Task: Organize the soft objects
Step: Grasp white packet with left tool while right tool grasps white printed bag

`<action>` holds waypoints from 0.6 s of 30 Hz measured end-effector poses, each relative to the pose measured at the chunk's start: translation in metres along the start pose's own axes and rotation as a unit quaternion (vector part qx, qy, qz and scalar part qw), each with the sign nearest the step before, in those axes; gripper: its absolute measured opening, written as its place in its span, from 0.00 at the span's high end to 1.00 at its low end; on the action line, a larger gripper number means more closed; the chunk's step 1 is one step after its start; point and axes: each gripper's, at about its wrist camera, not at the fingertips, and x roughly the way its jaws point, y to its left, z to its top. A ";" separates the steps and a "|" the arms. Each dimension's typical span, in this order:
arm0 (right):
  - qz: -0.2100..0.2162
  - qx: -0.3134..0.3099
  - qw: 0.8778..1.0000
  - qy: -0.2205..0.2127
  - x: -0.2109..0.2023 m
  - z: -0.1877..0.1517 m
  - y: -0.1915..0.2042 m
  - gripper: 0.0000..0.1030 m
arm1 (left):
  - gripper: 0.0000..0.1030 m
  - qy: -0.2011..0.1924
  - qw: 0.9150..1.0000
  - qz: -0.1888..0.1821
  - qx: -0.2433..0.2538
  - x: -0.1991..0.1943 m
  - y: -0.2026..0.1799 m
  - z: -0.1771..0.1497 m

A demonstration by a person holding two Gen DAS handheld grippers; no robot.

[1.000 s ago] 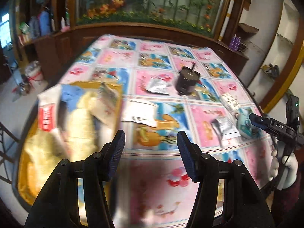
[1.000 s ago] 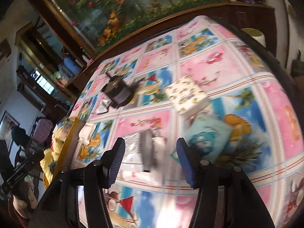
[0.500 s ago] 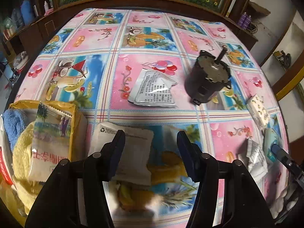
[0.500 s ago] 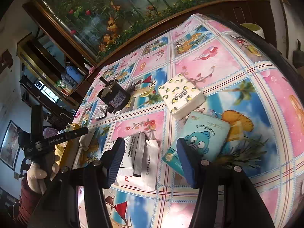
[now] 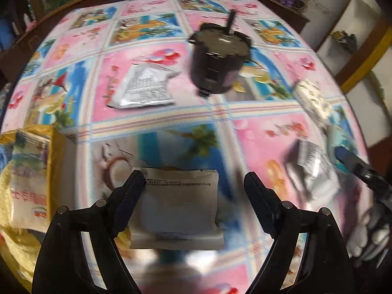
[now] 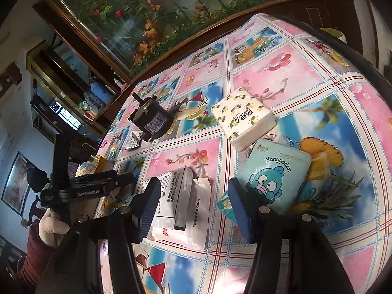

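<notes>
My left gripper (image 5: pixel 194 197) is open, its fingers either side of a flat white packet (image 5: pixel 177 208) on the table; contact is unclear. A yellow bag (image 5: pixel 27 183) with soft items sits at the left. A silver pouch (image 5: pixel 143 89) lies further back. My right gripper (image 6: pixel 193 203) is open and empty above a white glove packet (image 6: pixel 188 208). A teal Hangyodon tissue pack (image 6: pixel 272 174) lies right of it, and a lemon-print tissue pack (image 6: pixel 242 117) behind. The left gripper also shows in the right wrist view (image 6: pixel 98 188).
A black cylindrical motor (image 5: pixel 216 61) stands mid-table on the pink and blue cartoon tablecloth (image 5: pixel 257 134). Wooden cabinets and an aquarium-like glass panel (image 6: pixel 171 7) run along the far side. The table edge drops off at the right (image 6: pixel 367 68).
My left gripper swung from the yellow bag over to the white packet and moved down close to it. My right gripper stayed near the glove packet, steadying over it.
</notes>
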 end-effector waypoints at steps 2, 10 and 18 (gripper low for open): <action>0.001 0.001 1.000 0.000 -0.001 0.000 0.000 0.45 | 0.19 -0.024 1.000 -0.019 0.003 -0.024 -0.006 -0.004; 0.004 -0.018 1.000 0.001 -0.001 -0.002 0.008 0.43 | 0.19 -0.060 0.998 0.010 0.026 -0.039 -0.006 -0.034; -0.010 -0.063 0.998 0.018 -0.001 -0.001 0.038 0.36 | 0.19 -0.066 0.995 0.067 0.022 0.002 -0.019 -0.038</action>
